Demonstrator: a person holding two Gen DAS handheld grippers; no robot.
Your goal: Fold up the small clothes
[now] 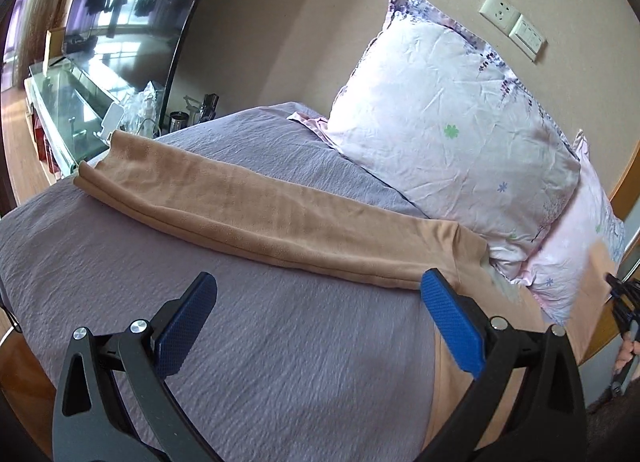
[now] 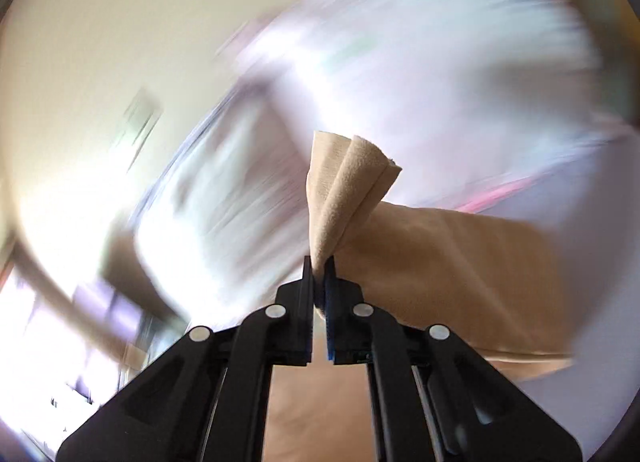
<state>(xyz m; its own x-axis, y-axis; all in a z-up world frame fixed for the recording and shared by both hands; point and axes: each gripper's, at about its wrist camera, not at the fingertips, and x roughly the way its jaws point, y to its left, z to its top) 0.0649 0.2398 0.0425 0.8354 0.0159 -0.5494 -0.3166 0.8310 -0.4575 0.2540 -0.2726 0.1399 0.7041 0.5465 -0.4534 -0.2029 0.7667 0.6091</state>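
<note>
My right gripper (image 2: 319,262) is clenched on a bunched end of the tan garment (image 2: 440,262), with the pinched cloth fanning up past the tips and the rest hanging off to the right and below. The view behind it is smeared, so I take it this hand is mid-swing; I judge I am carrying that end over to lay it on the rest of the piece. My left gripper (image 1: 316,302) is released, jaws wide apart, hovering low over the grey sheet (image 1: 240,342) with nothing between them. I read that as waiting to pin or smooth the cloth once the fold lands. In the left view the garment (image 1: 248,209) lies as a long, narrow strip across the bed, already doubled along its length, running from the far left edge toward the pillow (image 1: 448,117); its near end passes just beside my right-hand pad (image 1: 448,318) and drops out of view below. The pillow leans against the wall, touching the strip's end, so I should keep the fold clear of it. Lengthwise folding looks done; shortening it is left.
</note>
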